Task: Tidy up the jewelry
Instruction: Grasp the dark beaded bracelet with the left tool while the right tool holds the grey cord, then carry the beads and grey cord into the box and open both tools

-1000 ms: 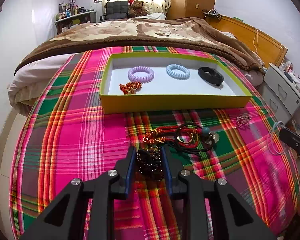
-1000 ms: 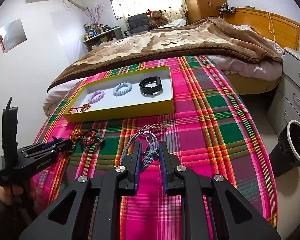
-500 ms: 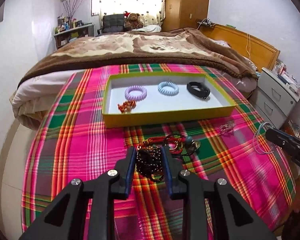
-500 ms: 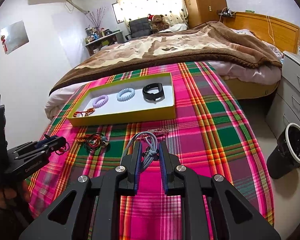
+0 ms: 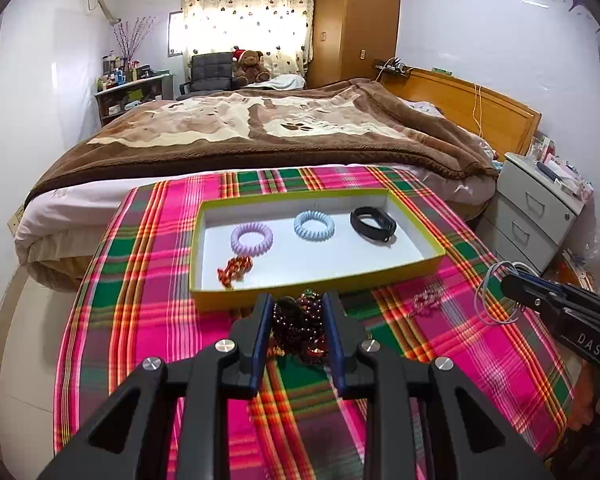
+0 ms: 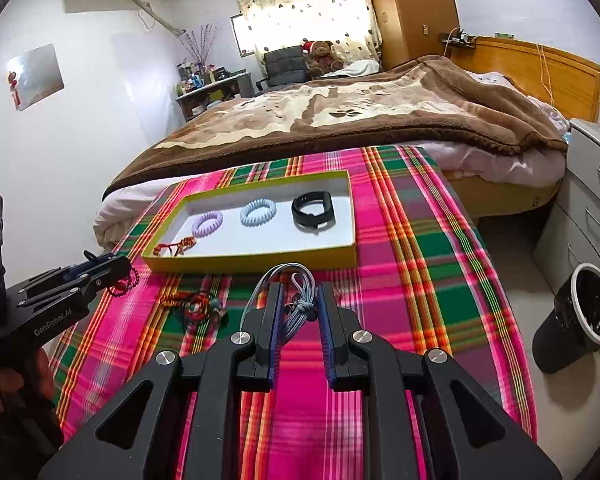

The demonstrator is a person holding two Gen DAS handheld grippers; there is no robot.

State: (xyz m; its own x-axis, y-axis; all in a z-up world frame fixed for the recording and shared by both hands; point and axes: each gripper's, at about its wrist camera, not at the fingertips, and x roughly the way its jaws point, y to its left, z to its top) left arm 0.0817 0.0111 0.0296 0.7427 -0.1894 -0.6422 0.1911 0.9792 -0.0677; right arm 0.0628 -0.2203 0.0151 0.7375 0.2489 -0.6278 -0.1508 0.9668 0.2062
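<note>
My left gripper (image 5: 299, 300) is shut on a dark bead bracelet (image 5: 298, 322), held above the plaid cloth just before the yellow-green tray (image 5: 316, 294). Inside the tray lie a purple coil (image 5: 252, 238), a blue coil (image 5: 314, 226), a black band (image 5: 373, 224) and a red-orange knotted bracelet (image 5: 235, 270). My right gripper (image 6: 300, 289) is shut on a grey-blue cord (image 6: 298, 310) whose loops stick out ahead of the fingers. A tangle of red and black cords (image 6: 198, 306) lies on the cloth between the two grippers. A pink chain (image 5: 426, 300) rests near the tray's front right corner.
The plaid cloth (image 6: 420, 240) covers the foot of a bed with a brown blanket (image 5: 260, 128) behind the tray. A grey drawer cabinet (image 5: 540, 216) and a black bin (image 6: 584, 312) stand on the floor to the right. A hand (image 6: 4, 380) grips the left tool's handle.
My left gripper has risen off the cloth with the bead bracelet, leaving the tangle of cords behind. The right gripper has stayed in place with its cord.
</note>
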